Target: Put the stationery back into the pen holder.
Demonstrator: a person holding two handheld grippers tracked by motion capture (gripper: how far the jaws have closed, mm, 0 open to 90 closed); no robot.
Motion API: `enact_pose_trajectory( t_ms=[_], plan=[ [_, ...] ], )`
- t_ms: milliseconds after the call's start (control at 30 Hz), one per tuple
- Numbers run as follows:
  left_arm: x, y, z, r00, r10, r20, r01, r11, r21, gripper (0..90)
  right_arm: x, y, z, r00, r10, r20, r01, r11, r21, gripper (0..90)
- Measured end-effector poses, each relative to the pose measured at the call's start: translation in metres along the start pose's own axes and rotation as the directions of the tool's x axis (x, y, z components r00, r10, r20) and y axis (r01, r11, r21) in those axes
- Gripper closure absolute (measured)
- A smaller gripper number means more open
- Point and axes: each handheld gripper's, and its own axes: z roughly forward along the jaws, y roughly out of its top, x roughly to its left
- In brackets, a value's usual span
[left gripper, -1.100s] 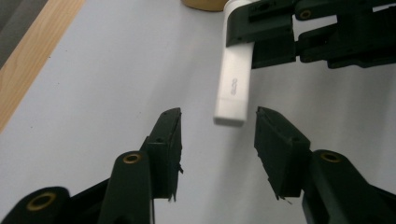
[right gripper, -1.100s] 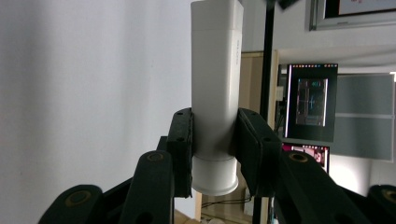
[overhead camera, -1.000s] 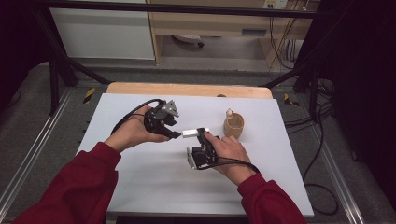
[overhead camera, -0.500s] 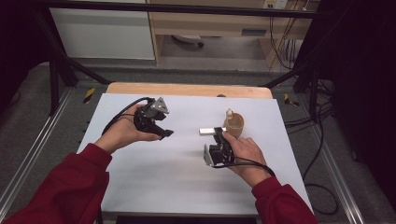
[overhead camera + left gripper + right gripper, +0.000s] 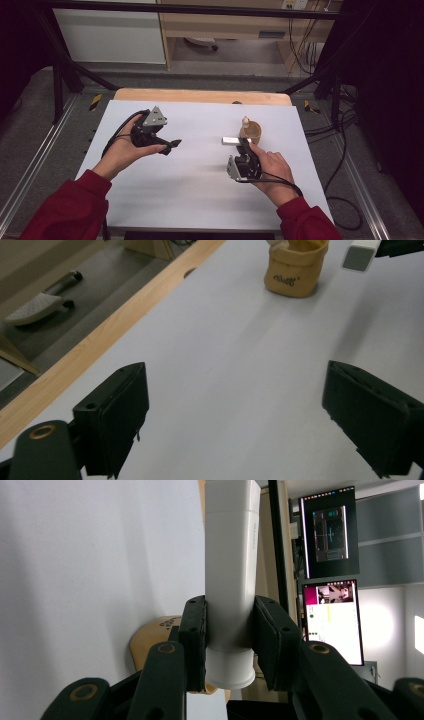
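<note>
My right gripper clamps a white tube, held just at seven o'clock of the tan pot. My left gripper, at nine o'clock across the table, has just been opening its jaws, nothing between them.

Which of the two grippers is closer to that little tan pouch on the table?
The right gripper, clamped on a white tube, sits right beside the tan pouch. The left gripper, jaws just opened with nothing between them, is well off to its left.
</note>
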Motion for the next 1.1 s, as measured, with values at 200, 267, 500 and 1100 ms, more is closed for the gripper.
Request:
enact_pose_trajectory(
  t_ms=[200,267,500,1100],
  plan=[
    [-0.002,-0.024,-0.015,0.9903,-0.122,-0.067,0.113,0.9858,-0.124,9.6,-0.011,-0.002,-0.005,0.9940,0.109,0.010,-0.109,0.994,-0.021,67.8],
    [-0.003,-0.034,-0.020,0.9827,-0.164,-0.086,0.149,0.9758,-0.160,9.6,-0.014,-0.003,-0.006,0.9893,0.146,0.008,-0.145,0.989,-0.029,67.8],
    [-0.015,-0.075,-0.031,0.9483,-0.288,-0.132,0.246,0.9321,-0.266,9.6,-0.025,-0.012,-0.005,0.9538,0.300,-0.017,-0.301,0.952,-0.065,67.8],
    [-0.039,-0.122,-0.043,0.9072,-0.381,-0.179,0.304,0.8871,-0.348,8.1,-0.055,-0.041,0.020,0.7273,0.673,-0.132,-0.686,0.719,-0.111,67.8]
  ],
)
